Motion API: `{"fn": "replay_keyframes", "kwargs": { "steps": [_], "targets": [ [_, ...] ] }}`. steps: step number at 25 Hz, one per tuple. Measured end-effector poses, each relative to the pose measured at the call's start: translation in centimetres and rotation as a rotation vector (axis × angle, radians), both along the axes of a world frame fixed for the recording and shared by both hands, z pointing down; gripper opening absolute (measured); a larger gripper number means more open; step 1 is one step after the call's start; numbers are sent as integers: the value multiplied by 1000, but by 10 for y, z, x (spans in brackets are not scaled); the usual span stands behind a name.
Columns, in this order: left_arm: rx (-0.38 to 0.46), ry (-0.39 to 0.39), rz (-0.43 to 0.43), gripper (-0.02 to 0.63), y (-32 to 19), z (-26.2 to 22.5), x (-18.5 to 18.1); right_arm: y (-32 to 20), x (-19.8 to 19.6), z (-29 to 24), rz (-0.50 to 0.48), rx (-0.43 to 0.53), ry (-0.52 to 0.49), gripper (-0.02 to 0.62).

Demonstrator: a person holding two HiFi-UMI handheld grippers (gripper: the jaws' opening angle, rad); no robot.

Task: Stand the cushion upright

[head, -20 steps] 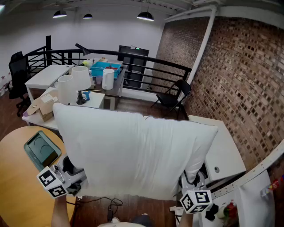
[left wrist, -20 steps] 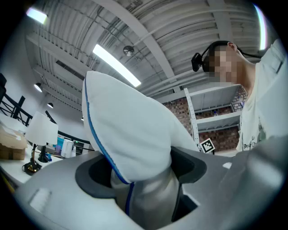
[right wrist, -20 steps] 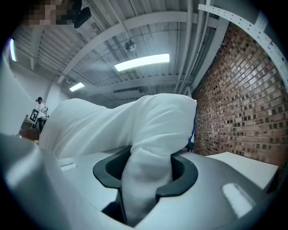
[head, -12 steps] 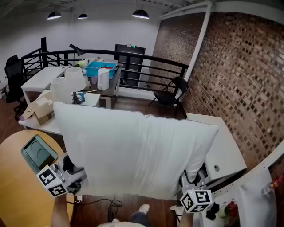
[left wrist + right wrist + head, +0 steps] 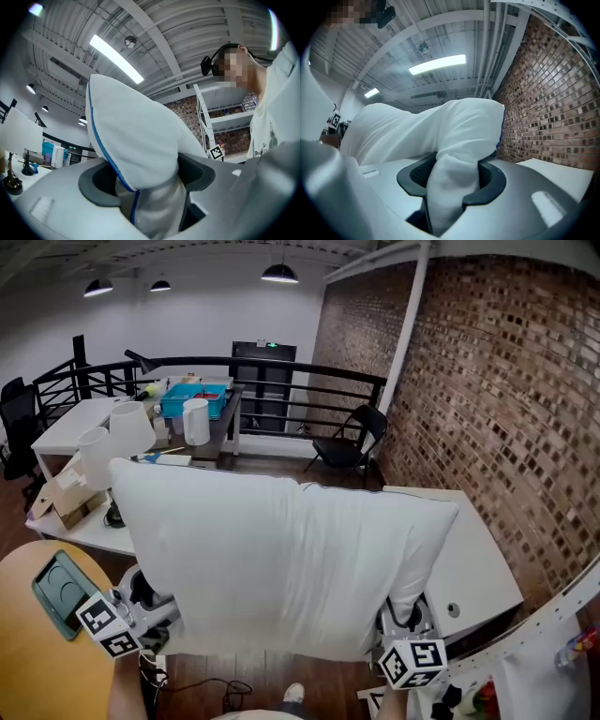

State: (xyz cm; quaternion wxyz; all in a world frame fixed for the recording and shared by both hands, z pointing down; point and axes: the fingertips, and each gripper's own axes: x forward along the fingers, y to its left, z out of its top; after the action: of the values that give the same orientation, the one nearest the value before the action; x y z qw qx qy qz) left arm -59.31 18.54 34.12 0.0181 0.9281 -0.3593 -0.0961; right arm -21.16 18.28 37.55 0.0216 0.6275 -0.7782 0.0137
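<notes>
Left claw, right claw on cushion

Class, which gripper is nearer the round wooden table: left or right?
Left. The left gripper grips the cushion's lower corner just beside the round wooden table. The right gripper grips the opposite lower corner, on the cushion's far side from the table.

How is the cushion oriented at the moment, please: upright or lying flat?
Upright: the cushion stands on its long edge in the air, its lower corners clamped by the left gripper and the right gripper.
</notes>
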Motion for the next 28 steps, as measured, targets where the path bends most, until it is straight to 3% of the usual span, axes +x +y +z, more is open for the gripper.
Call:
{"fn": "replay_keyframes", "kwargs": {
  "steps": [19,28],
  "targets": [
    [-12,-10,1,357,-101,-6,133,-100,134,-2,4,9,-18,169],
    [-20,-34,15,358,-127,-7,161,-122,162,7,27,8,-46,169]
  ]
}}
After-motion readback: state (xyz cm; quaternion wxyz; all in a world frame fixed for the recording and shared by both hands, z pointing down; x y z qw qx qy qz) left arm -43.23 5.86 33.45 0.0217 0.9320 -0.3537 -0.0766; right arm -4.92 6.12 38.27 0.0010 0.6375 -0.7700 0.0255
